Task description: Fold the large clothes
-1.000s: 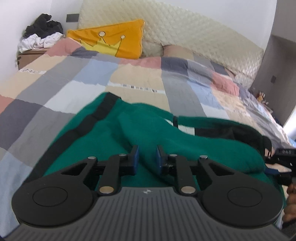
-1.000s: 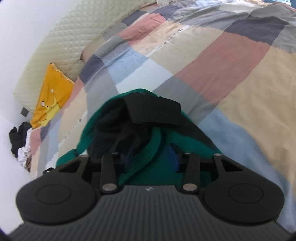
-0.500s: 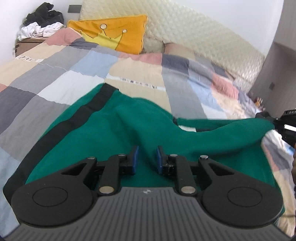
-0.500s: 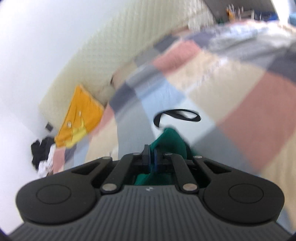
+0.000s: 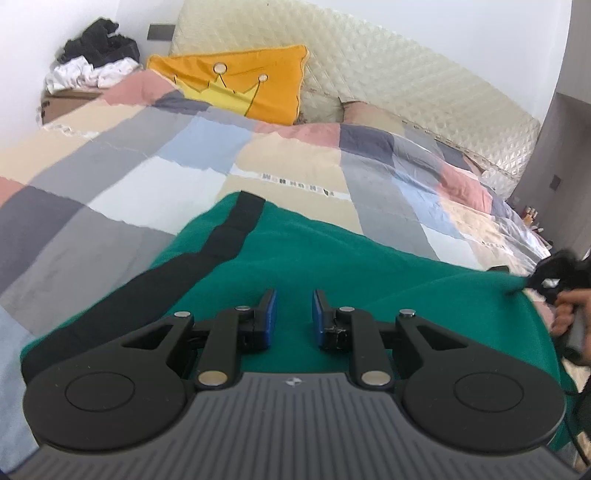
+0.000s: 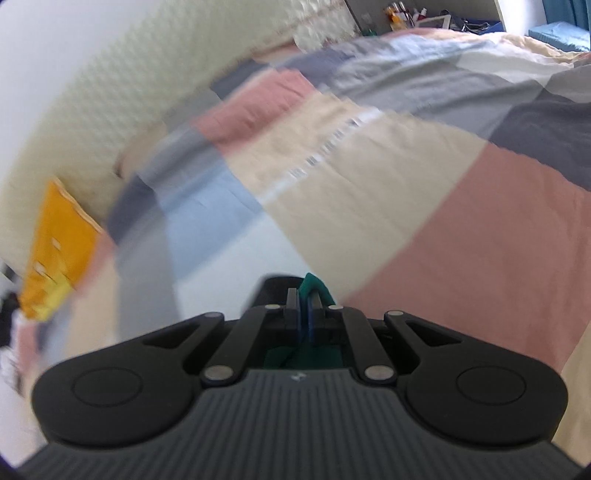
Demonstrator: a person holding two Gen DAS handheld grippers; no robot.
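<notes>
A large green garment (image 5: 332, 266) with a black side stripe (image 5: 221, 236) lies spread over the patchwork bed. My left gripper (image 5: 293, 314) sits at its near edge. Its blue pads stand a little apart with green cloth filling the gap, and the fabric runs taut from there to the right. At the right edge of the left wrist view, my right gripper (image 5: 532, 282) pinches the garment's far corner, with a hand (image 5: 569, 314) around it. In the blurred right wrist view, the right gripper (image 6: 304, 299) is shut on a tuft of the green garment (image 6: 314, 282).
The patchwork quilt (image 5: 147, 177) covers the bed. An orange crown pillow (image 5: 240, 88) leans on the quilted headboard (image 5: 388, 74). A pile of dark and white clothes (image 5: 92, 59) sits on a box at the back left. Small bottles (image 6: 402, 16) stand beyond the bed's far side.
The right gripper closed on the bunched green and black cloth and swept off to the right, pulling the garment out flat and taut. The left gripper shifted slightly, with its jaws unchanged.
</notes>
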